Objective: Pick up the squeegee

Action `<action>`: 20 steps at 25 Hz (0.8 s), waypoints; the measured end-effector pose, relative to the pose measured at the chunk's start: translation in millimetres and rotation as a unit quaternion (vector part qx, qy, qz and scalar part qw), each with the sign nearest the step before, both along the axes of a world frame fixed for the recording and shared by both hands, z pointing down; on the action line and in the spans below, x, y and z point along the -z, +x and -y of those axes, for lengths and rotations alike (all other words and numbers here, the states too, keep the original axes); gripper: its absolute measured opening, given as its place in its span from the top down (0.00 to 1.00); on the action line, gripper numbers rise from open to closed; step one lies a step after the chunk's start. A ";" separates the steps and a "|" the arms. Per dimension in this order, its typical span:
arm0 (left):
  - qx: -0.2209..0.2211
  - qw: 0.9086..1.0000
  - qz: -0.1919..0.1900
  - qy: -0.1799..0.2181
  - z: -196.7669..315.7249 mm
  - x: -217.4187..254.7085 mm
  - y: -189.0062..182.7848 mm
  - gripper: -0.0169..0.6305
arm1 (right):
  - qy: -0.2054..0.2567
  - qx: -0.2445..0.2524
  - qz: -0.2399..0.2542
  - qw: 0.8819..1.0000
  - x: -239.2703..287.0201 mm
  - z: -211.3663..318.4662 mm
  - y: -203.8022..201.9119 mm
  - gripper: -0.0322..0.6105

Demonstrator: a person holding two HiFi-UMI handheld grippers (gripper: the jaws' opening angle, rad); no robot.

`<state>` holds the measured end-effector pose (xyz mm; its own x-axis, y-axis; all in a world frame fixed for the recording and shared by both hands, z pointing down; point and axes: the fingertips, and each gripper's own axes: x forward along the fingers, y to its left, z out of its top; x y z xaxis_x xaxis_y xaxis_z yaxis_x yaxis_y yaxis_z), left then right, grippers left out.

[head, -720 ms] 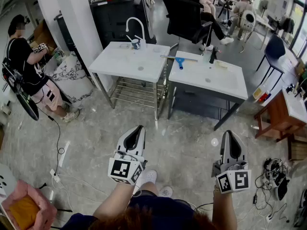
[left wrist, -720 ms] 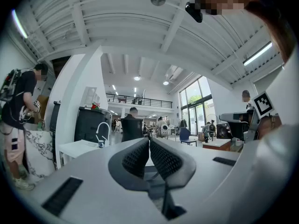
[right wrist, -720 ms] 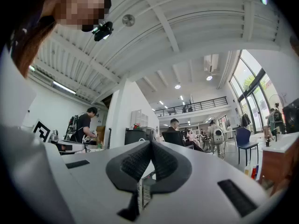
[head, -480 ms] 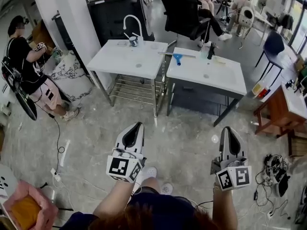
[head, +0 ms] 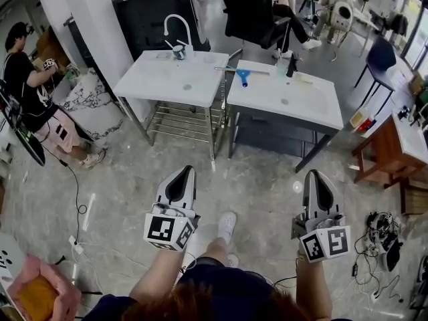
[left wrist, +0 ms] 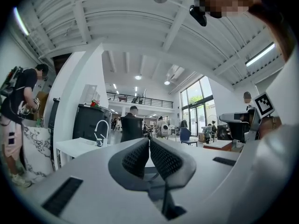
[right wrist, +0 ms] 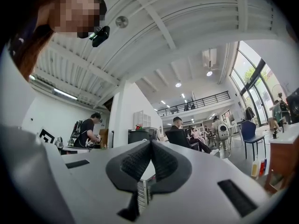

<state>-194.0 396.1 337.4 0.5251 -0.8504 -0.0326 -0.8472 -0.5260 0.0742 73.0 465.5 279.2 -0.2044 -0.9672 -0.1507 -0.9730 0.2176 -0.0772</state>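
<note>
A squeegee with a blue head (head: 241,76) and a thin metal handle lies on the back edge of the right white sink table (head: 314,107), far ahead of me. My left gripper (head: 188,170) is held level over the floor, shut, nothing in it. Level with it on the right, my right gripper (head: 312,174) is also shut and empty. In the left gripper view (left wrist: 149,141) and the right gripper view (right wrist: 150,143) the black ribbed pads meet at their tips. Both grippers are well short of the tables.
A second white sink table (head: 150,84) with a curved tap (head: 172,27) stands left of the first, a wire shelf under it. A person (head: 30,85) stands at far left. A black office chair (head: 249,12) sits behind the tables. Cables (head: 79,206) trail on the floor.
The tables and squeegee have slid slightly left and nearer in the head view as I step forward. Both grippers keep their pose, shut.
</note>
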 end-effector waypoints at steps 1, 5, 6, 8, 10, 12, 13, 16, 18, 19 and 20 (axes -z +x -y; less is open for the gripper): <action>0.000 1.000 -0.002 0.000 10.7 -1.2 2.4 0.93 | -0.001 0.002 -0.003 1.000 -0.9 9.6 0.5 0.93; 0.001 1.000 -0.005 0.002 64.6 -3.6 15.2 0.93 | -0.002 0.003 -0.003 1.000 -4.0 59.3 9.7 0.93; 0.002 1.000 -0.006 0.002 80.3 -3.8 19.4 0.93 | -0.002 0.003 -0.003 1.000 -4.2 73.5 12.7 0.93; 0.000 1.000 -0.007 0.004 111.6 -1.8 28.4 0.93 | -0.002 0.002 -0.003 1.000 -3.7 102.8 18.6 0.93; -0.006 1.000 -0.007 0.006 142.3 2.5 37.8 0.93 | -0.002 0.000 0.000 1.000 -2.0 132.7 24.9 0.93; -0.014 1.000 -0.004 0.009 172.0 6.6 46.2 0.93 | -0.002 -0.004 0.004 1.000 0.4 162.1 30.6 0.93; -0.017 1.000 -0.003 0.011 186.3 8.5 49.2 0.93 | -0.001 -0.005 0.005 1.000 1.7 176.2 32.4 0.93; -0.023 1.000 -0.003 0.015 226.3 12.3 54.4 0.93 | 0.003 -0.007 0.003 1.000 5.5 216.1 35.5 0.93; -0.025 1.000 -0.004 0.016 249.5 13.4 56.1 0.93 | 0.003 -0.009 0.002 1.000 6.6 239.9 37.1 0.93; -0.026 1.000 -0.004 0.015 260.0 13.3 56.6 0.93 | 0.003 -0.010 0.001 1.000 6.9 250.7 37.5 0.93; -0.026 1.000 -0.004 0.015 269.6 12.7 56.8 0.93 | 0.004 -0.010 0.001 1.000 7.0 260.6 37.4 0.93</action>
